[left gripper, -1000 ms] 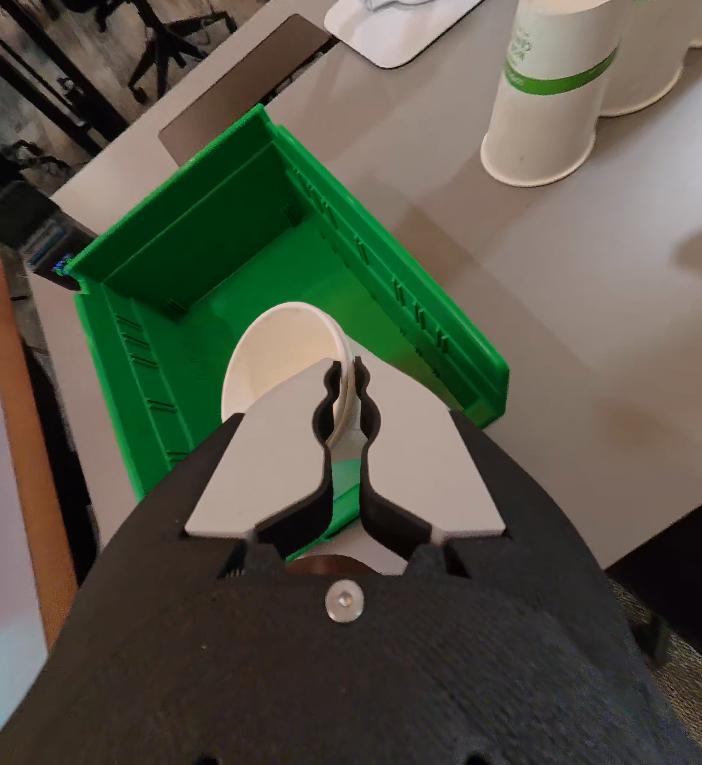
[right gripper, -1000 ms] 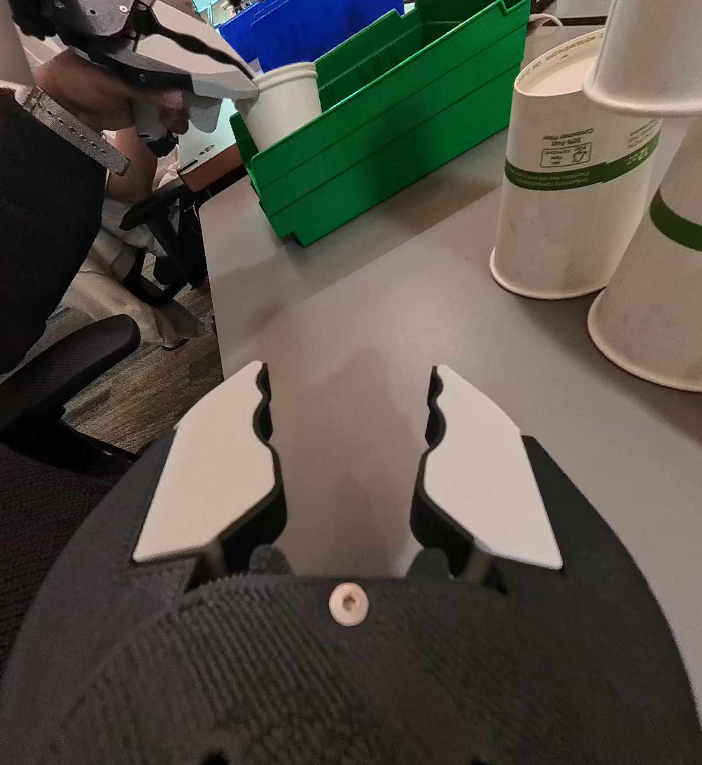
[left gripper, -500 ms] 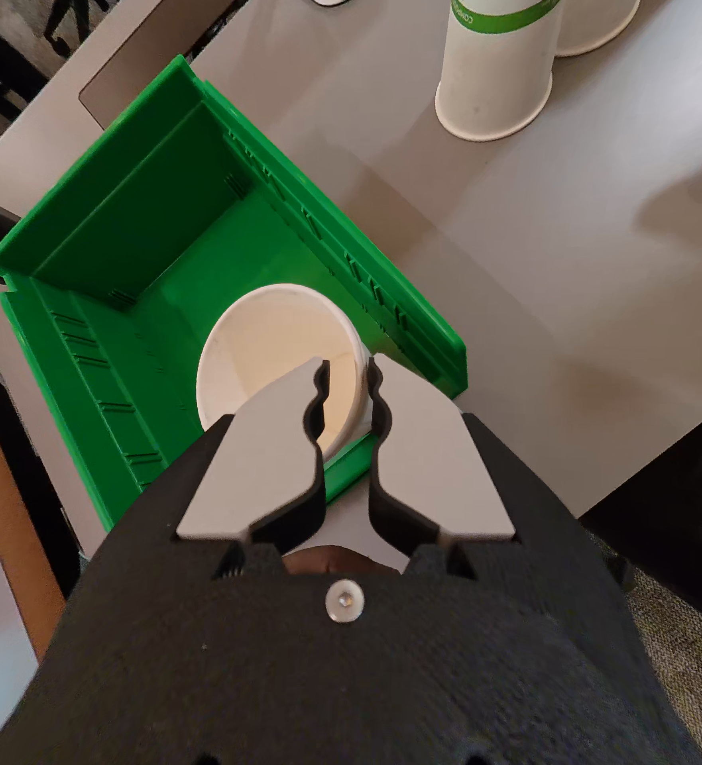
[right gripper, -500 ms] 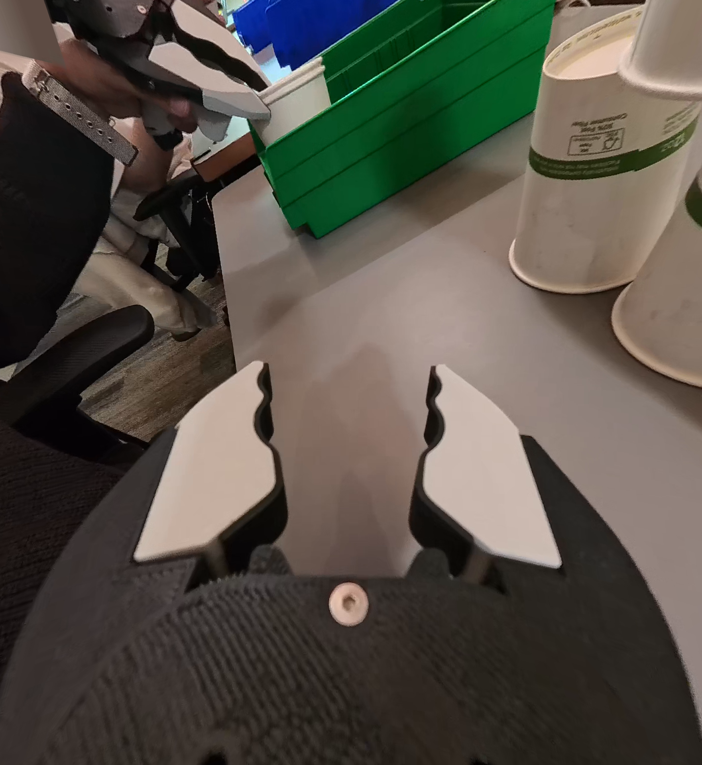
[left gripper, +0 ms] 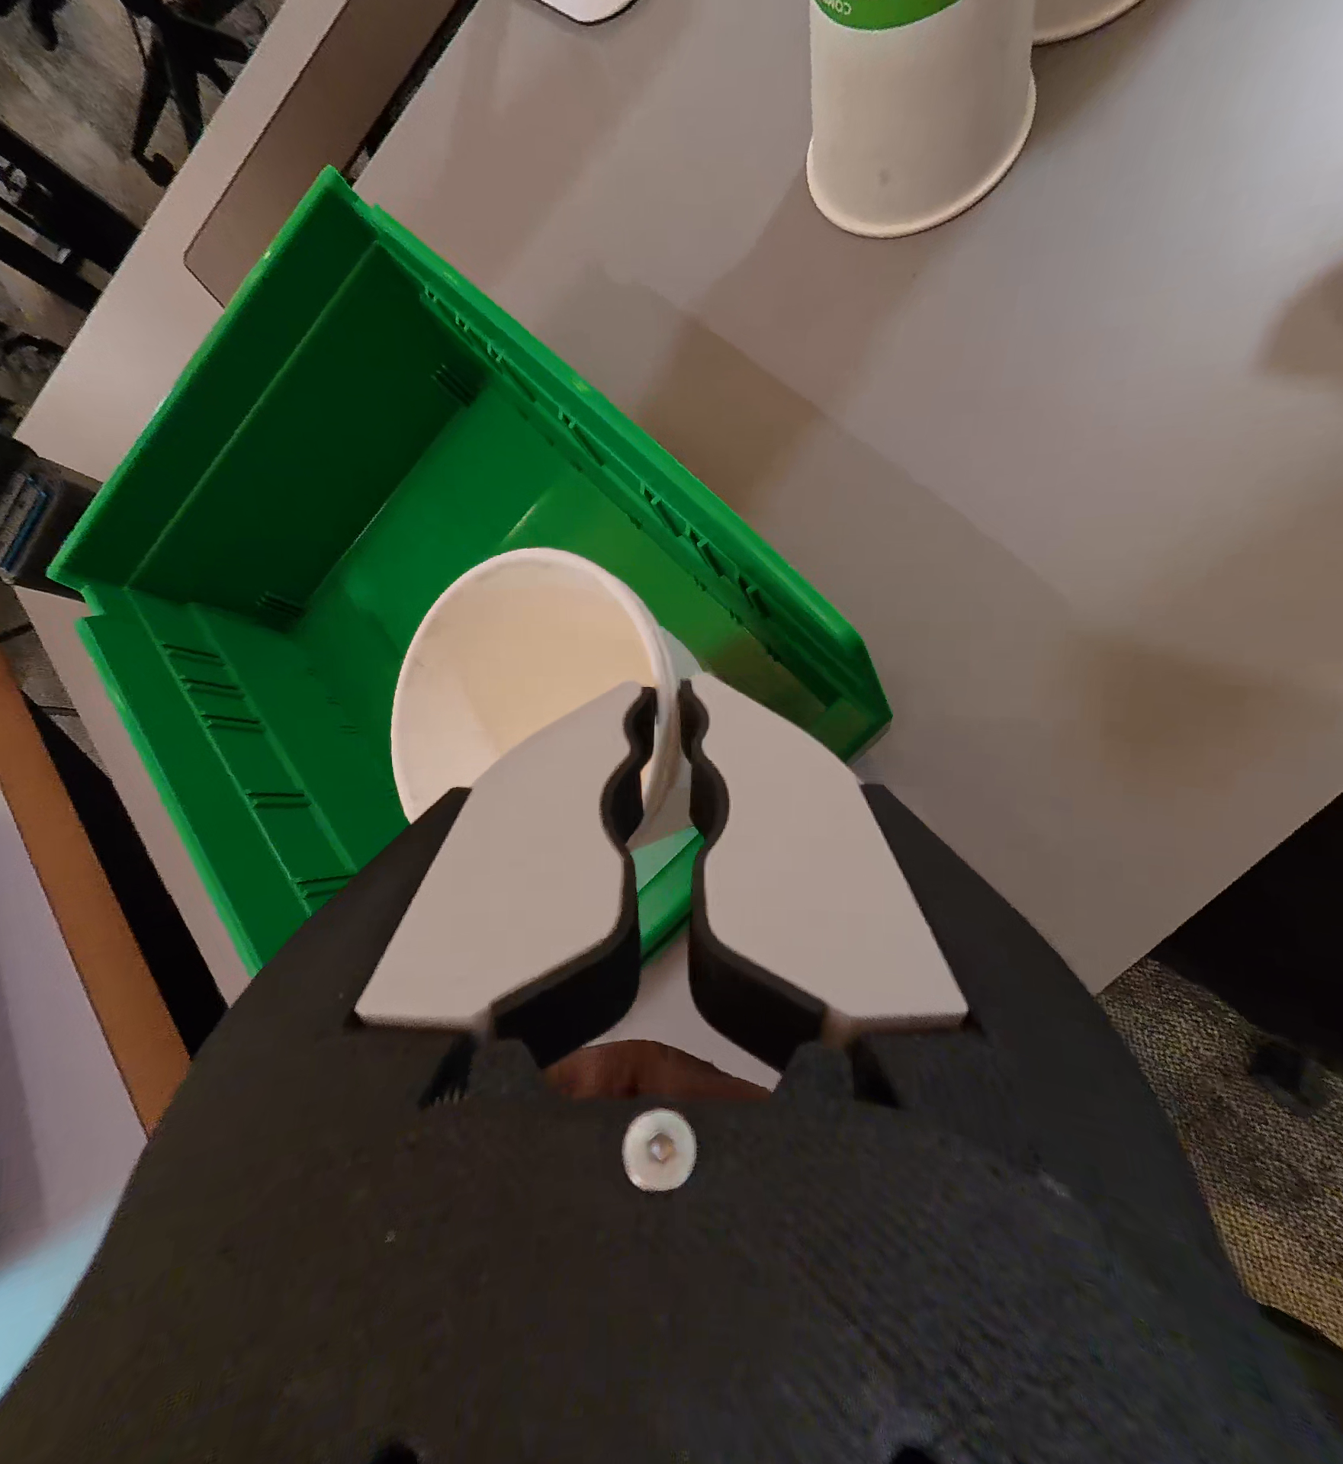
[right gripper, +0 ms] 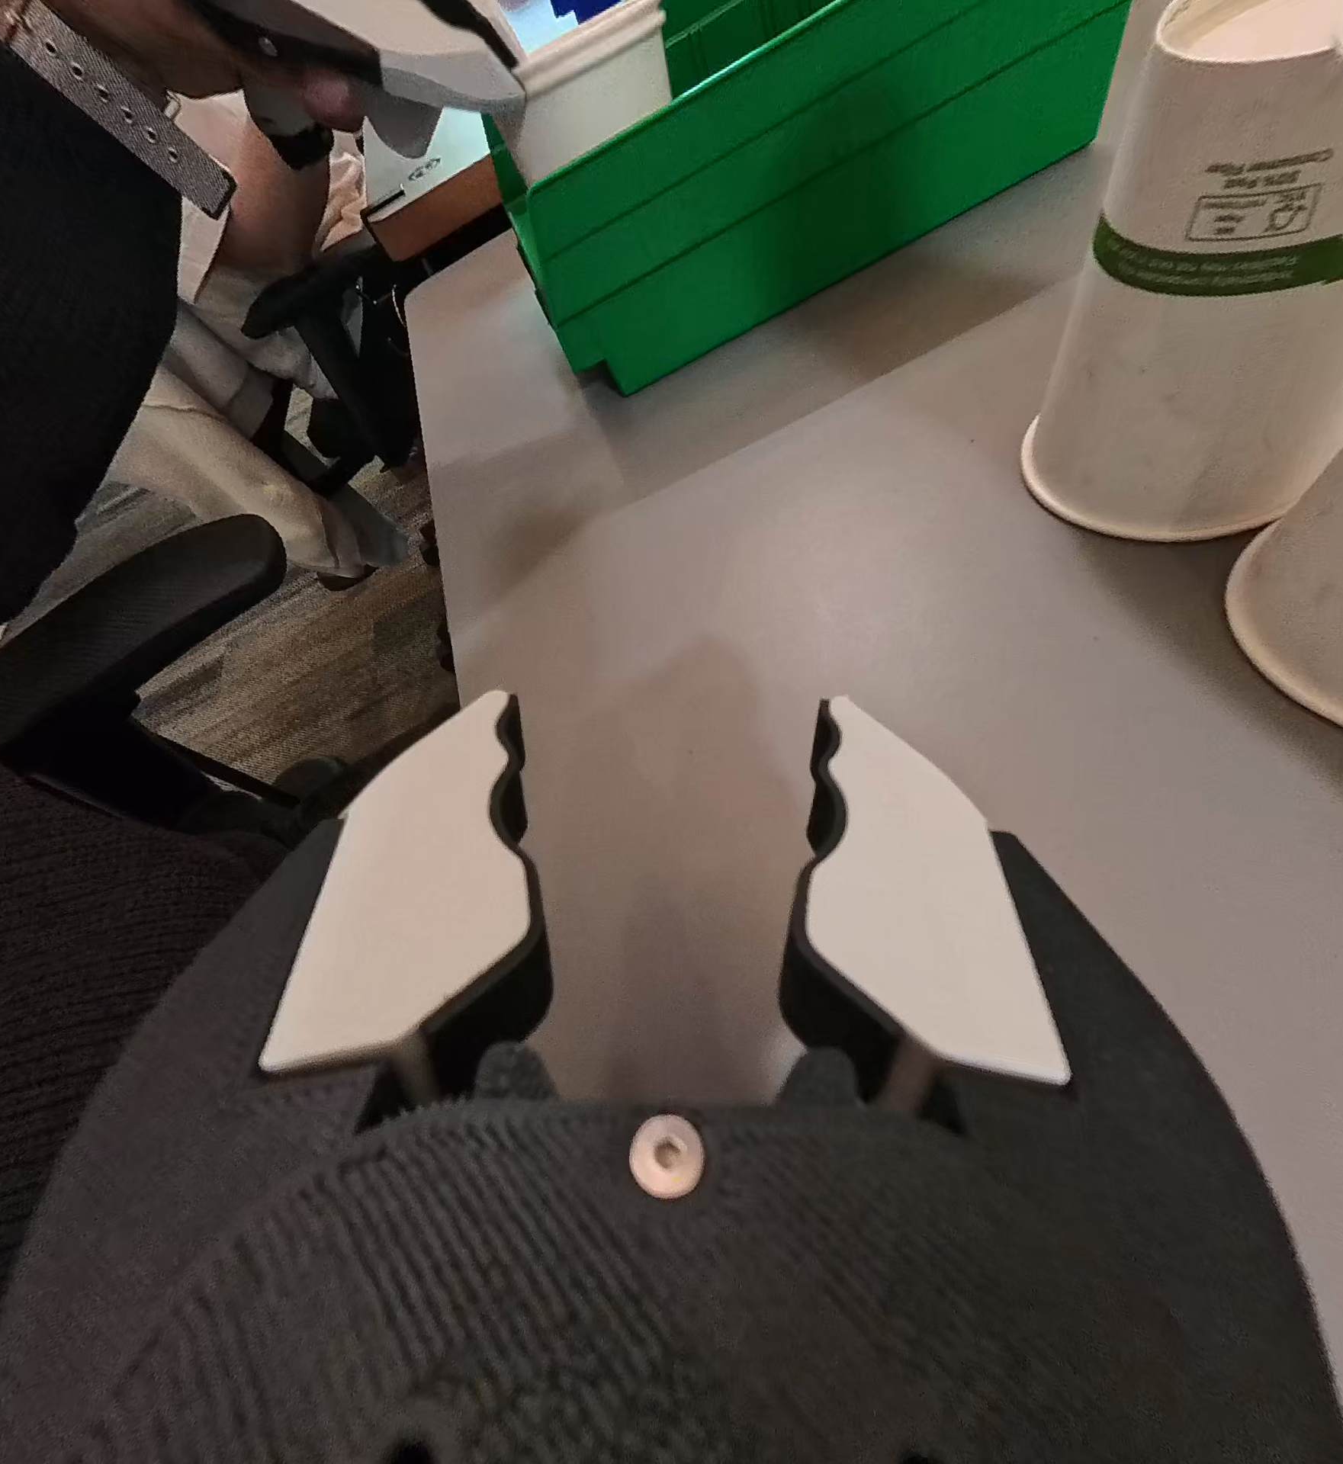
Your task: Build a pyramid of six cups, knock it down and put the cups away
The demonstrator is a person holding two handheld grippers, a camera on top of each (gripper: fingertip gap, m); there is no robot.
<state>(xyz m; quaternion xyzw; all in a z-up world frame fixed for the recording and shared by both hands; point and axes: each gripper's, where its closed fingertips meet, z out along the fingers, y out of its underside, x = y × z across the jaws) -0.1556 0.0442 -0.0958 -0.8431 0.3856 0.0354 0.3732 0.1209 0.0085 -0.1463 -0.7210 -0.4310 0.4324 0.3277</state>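
Observation:
A white paper cup (left gripper: 525,657) stands mouth up in the near end of a green plastic bin (left gripper: 272,491) on a grey table (left gripper: 1048,491). My left gripper (left gripper: 666,697) is shut on the cup's near right rim, one finger inside the cup and one outside. The right wrist view shows the same cup (right gripper: 597,87) at the bin's (right gripper: 771,214) near end, with the left gripper (right gripper: 454,71) and a hand above it. My right gripper (right gripper: 668,713) is open and empty, low over bare table near its left edge.
Upside-down white paper cups with a green band stand on the table: one (right gripper: 1207,356) to the right of the bin and another (right gripper: 1333,602) nearer, with the first also in the left wrist view (left gripper: 921,142). An office chair (right gripper: 137,602) and carpet lie left of the table edge.
Half a second ago the left jaws stood slightly apart around the cup rim; now they are closed on it again. The right gripper stays open and has shifted a little.

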